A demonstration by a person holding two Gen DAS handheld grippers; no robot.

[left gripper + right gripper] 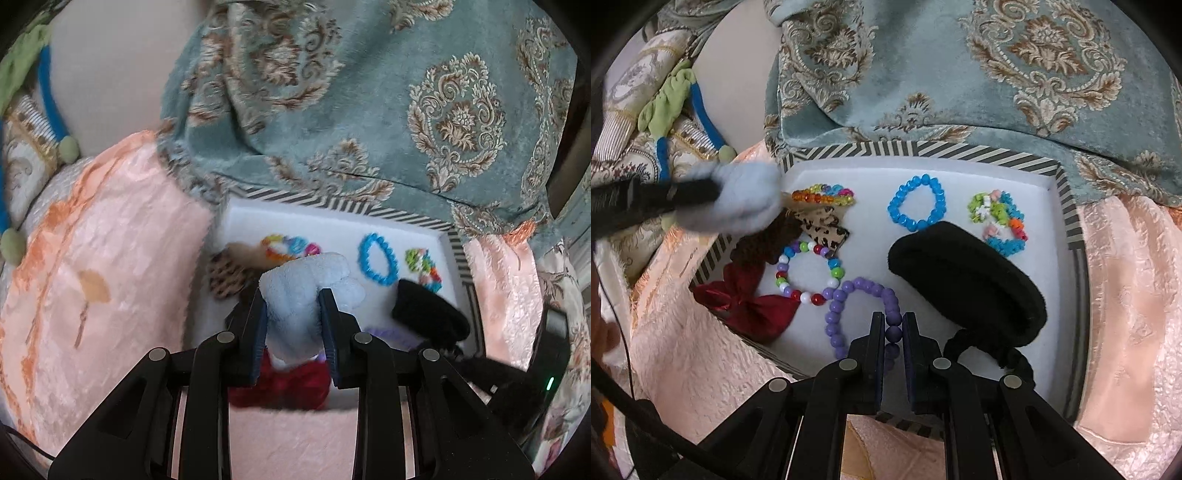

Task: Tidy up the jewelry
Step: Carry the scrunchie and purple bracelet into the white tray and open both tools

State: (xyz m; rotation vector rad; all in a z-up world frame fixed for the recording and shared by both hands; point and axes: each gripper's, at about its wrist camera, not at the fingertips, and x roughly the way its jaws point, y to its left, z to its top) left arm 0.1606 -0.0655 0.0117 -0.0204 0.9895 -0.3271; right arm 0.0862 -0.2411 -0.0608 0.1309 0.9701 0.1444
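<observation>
A white tray point(1067, 206) with a striped rim lies on a pink bedspread. In the right wrist view my right gripper point(894, 328) is shut on a purple bead bracelet point(849, 295) over the tray's near edge. My left gripper point(293, 302) is shut on a fluffy pale blue scrunchie point(310, 280) above the tray's left side; that scrunchie point(746, 199) shows blurred in the right wrist view too. Inside the tray lie a blue bracelet point(918, 203), a multicoloured bead bracelet point(809, 273), a rainbow bracelet point(823, 195), a pastel bracelet point(997, 218), a black scrunchie point(967, 284), a red bow point(750, 299) and a leopard-print bow point(823, 229).
A teal patterned blanket point(960, 74) lies bunched behind the tray. The pink bedspread point(1126, 295) surrounds it. A green and blue fabric band point(672, 107) lies on cushions at the far left. A thin black hair tie point(1008, 358) lies by the black scrunchie.
</observation>
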